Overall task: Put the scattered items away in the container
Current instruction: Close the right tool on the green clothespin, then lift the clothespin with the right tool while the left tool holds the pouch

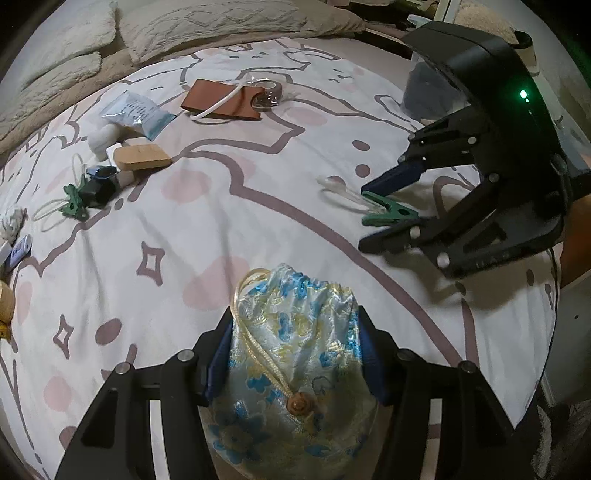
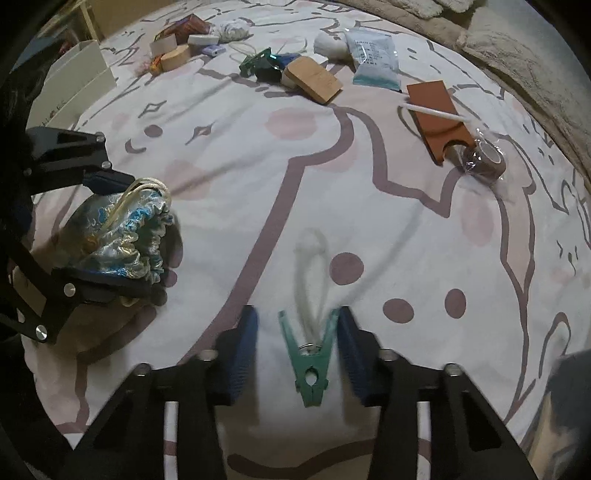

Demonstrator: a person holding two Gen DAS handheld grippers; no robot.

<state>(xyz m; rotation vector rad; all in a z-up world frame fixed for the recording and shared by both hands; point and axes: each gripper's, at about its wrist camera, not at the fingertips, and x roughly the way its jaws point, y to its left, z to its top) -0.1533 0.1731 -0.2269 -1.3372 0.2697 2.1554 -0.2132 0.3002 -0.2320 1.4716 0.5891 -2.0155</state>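
Pink-and-white patterned bed cover (image 2: 332, 177) carries scattered items, where the left gripper (image 1: 295, 354) jaws pinch a blue-and-gold brocade drawstring pouch (image 1: 295, 350), and the right gripper (image 2: 297, 350) jaws straddle a green plastic clothespin (image 2: 310, 365), not visibly clamping it.

A patterned bedsheet (image 2: 332, 177) lies below a beige quilted blanket (image 1: 207, 22) and pillows (image 1: 55, 40).

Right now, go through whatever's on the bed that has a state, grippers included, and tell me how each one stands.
Left gripper: shut on the drawstring pouch.
Drawstring pouch: mouth cinched, held off the bedspread.
Right gripper: jaws either side of the green clothespin, left pad clear of it.
Green clothespin: lying flat, clamped on a white cord loop.
Tape roll: wrapped in clear plastic.
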